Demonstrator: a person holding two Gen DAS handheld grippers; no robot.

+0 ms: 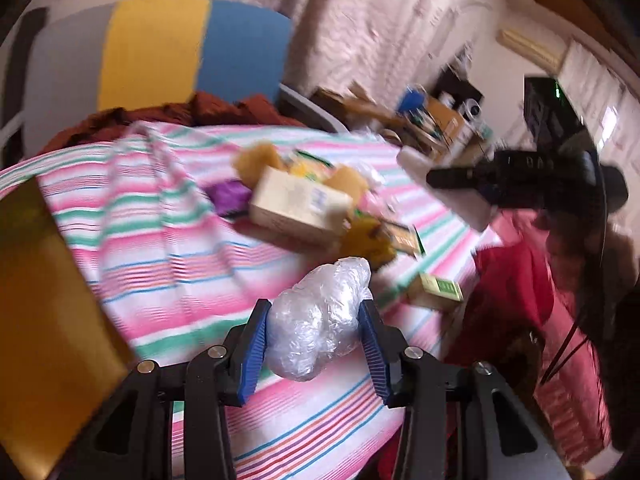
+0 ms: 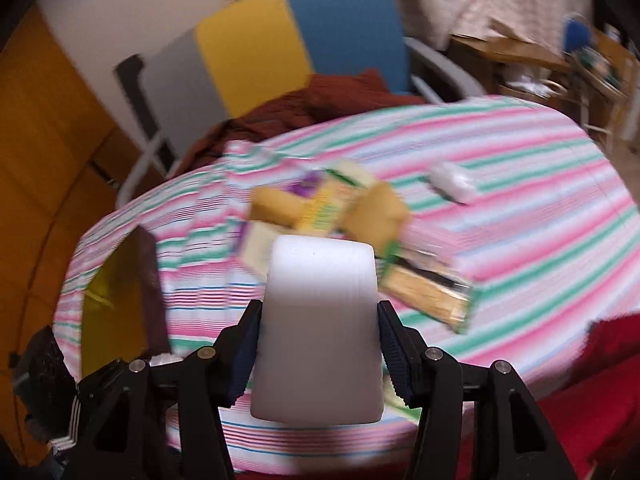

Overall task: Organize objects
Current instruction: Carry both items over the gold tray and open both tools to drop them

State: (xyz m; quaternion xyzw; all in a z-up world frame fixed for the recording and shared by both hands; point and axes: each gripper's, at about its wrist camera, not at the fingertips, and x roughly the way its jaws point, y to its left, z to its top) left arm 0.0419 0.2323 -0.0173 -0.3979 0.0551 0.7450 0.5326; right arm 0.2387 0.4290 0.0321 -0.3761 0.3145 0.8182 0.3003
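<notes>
Clutter of boxes and sponges lies heaped on the striped cloth, ahead of both claws. The left gripper is raised over the near part of the cloth, its blue pads pressed on either side of a crinkled clear plastic bundle that it carries clear of the surface. The right gripper hangs over the near rim too, closed partway on a tall white block that fills the gap between its fingers and hides what lies straight ahead.

Beyond the left claw's load sits a cream carton among yellow sponges; a small green-and-cream box lies to its right near the cloth's edge. Ahead and right of the right claw, a flat yellow packet lies just past the block, and a small white wrapped bundle sits well apart, farther right.

Left of both claws stands an open yellow bag. Bare striped cloth spreads between bag and heap; a chair stands beyond the far edge.
</notes>
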